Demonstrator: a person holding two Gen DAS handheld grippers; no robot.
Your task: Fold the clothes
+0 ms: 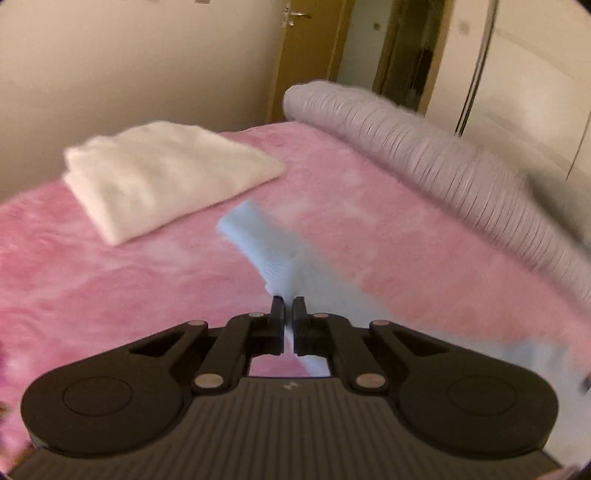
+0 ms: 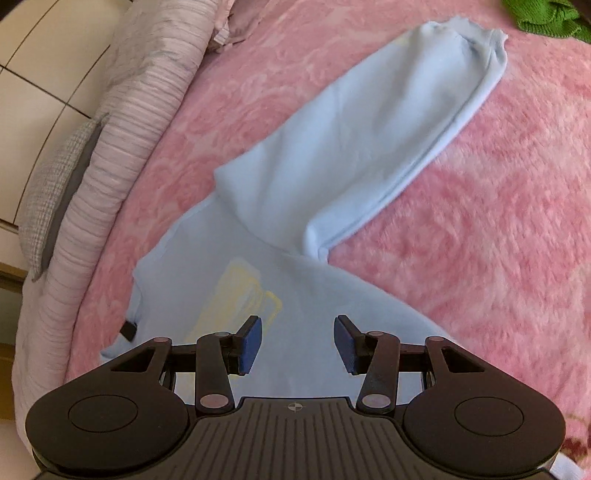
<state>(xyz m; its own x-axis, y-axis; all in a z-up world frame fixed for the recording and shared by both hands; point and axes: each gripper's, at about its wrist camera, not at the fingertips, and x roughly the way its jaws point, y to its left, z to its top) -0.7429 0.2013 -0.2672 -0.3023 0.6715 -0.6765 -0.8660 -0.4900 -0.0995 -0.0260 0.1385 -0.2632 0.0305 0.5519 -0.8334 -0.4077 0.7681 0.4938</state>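
Observation:
A light blue sweatshirt [image 2: 314,177] lies on the pink blanket [image 2: 480,221], one sleeve folded across its body, a pale yellow print [image 2: 236,295] near its middle. My right gripper [image 2: 297,341] hovers open just above the sweatshirt's body, nothing between its blue pads [image 2: 251,339]. In the left wrist view my left gripper [image 1: 288,308] is shut on an edge of the same light blue sweatshirt [image 1: 266,243], which stretches away from the fingertips over the pink blanket [image 1: 110,288]. A small black piece at the sweatshirt's left edge in the right wrist view may be the left gripper's tip.
A folded white garment [image 1: 162,177] rests on the blanket at the far left. A rolled lilac duvet [image 1: 443,162] lines the bed's right side, also seen as the duvet [image 2: 122,129]. A green garment [image 2: 546,18] lies at the far corner. Wall, door and wardrobe stand beyond.

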